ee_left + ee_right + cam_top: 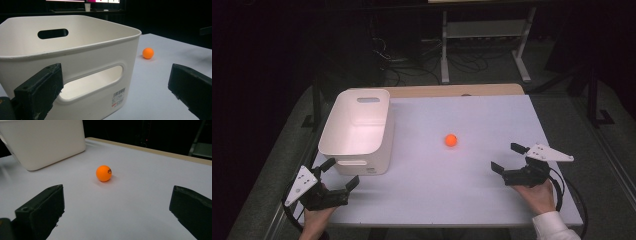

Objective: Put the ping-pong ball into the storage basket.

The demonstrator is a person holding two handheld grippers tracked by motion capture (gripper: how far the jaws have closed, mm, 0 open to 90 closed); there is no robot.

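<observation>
A: Where's the orange ball (451, 140)?
B: On the table (472, 195), right of the white bin (357, 131), ahead of the right gripper (510, 159). Both grippers' fingers are spread, empty.
A: Risk?
B: A glancing touch may roll it away.

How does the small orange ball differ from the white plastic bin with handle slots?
The small orange ball is round and bright orange; the white plastic bin is boxy with rounded corners. The ball is much smaller than the bin. The ball is a closed shape with a small dark print; the bin is open at the top, with handle slots and a barcode label. Both rest on the white table, apart, and neither gripper touches them.
</observation>
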